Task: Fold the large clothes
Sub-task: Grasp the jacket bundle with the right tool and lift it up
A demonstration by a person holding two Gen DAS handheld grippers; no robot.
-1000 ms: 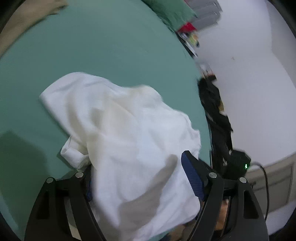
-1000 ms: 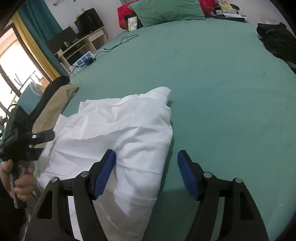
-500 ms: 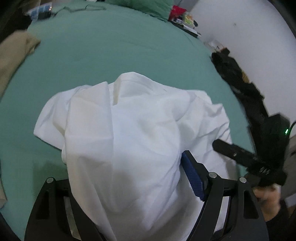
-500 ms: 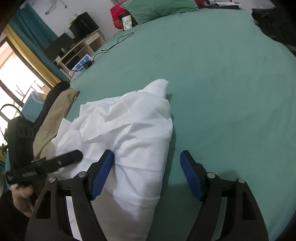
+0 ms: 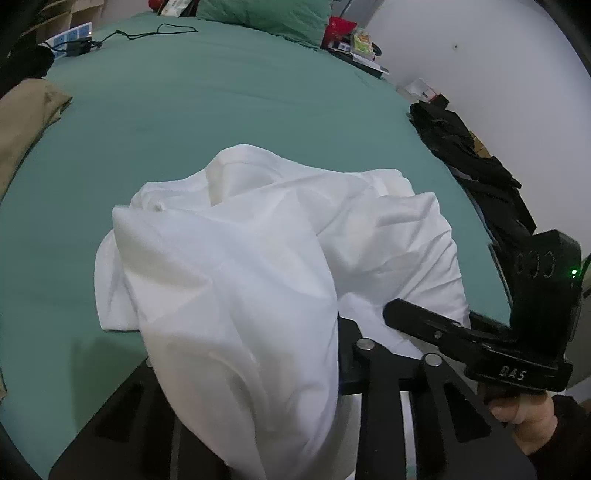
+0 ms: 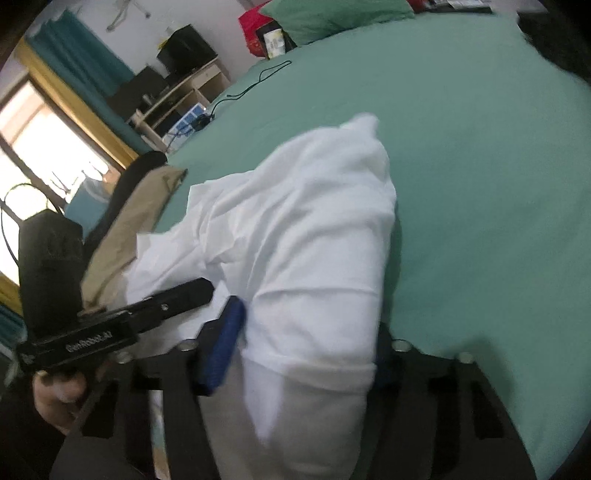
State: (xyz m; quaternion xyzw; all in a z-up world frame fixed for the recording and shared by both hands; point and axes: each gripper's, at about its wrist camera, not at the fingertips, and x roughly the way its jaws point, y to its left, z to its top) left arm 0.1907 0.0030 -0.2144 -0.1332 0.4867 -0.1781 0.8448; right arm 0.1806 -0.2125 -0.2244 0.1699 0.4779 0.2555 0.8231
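A large crumpled white garment (image 5: 266,251) lies on the green bed (image 5: 221,96). In the left wrist view a thick fold of it fills the space between the fingers of my left gripper (image 5: 255,350), which is closed on it; the left finger is hidden by cloth. In the right wrist view the same white garment (image 6: 303,236) bulges between the blue pads (image 6: 221,347) of my right gripper (image 6: 306,354), which is closed on a fold. Each gripper shows in the other's view: the right one (image 5: 417,317) and the left one (image 6: 199,288).
A tan garment (image 5: 22,118) and a dark one lie at the bed's left edge. Black clothes (image 5: 461,155) hang off the right edge by the white wall. A green pillow (image 5: 266,14), a black cable (image 5: 155,31) and clutter are at the head. A desk (image 6: 173,96) stands beside the window.
Both grippers have closed from wide open onto folds of the white garment. The cloth has bunched up higher toward the cameras, and the two grippers have come close together.
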